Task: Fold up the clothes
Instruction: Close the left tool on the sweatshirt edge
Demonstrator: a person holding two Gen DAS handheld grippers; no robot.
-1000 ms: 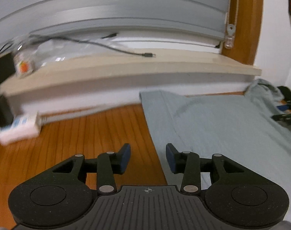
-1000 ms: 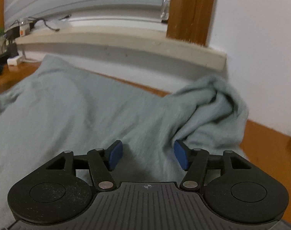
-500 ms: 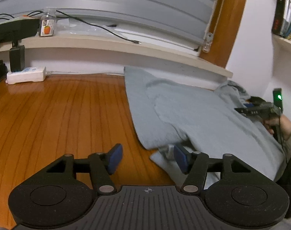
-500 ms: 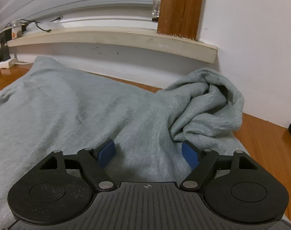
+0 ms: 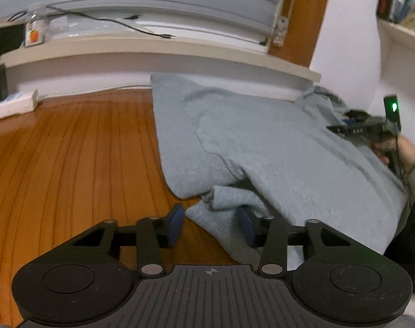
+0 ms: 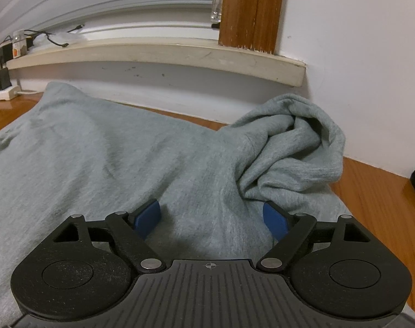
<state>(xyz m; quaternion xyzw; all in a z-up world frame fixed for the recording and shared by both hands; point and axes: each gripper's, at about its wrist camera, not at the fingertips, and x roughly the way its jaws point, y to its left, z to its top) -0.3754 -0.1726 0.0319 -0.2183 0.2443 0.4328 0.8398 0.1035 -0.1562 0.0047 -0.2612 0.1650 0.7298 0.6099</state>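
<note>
- Wooden floor [image 5: 70, 164] runs up to a white wall under a pale sill [image 6: 152, 54]; a cable and small bottle sit on the sill, and a white power strip [image 5: 10, 105] lies by the wall.
- Spread on the floor is a grey sweater [image 5: 275, 147], mostly flat, its far edge close to the wall.
- One end is bunched into a loose heap [image 6: 292, 147] near the wall, just ahead of the right gripper [image 6: 211, 220].
- The near left corner is doubled over, with a thick folded lip [image 5: 229, 196] lying on the boards.
- Left gripper [image 5: 211, 224]: its jaws have just been closing, and that lip sits between them. The right pad seems against the cloth, the left pad stands clear, so it is not yet clamped.
- Right gripper: jaws have just been opening and stand wide, released, low over the flat cloth with nothing pinched.
- Handling, as I judge it: the knit looks soft, light and limp. It will sag and drag rather than hold a line, and it may slide easily on the smooth wood.
- Best hold is likely a hem or corner, taking both layers deep in the pads; a shallow pinch could slip off one layer.
- The heap probably needs pulling straight before any clean fold.
</note>
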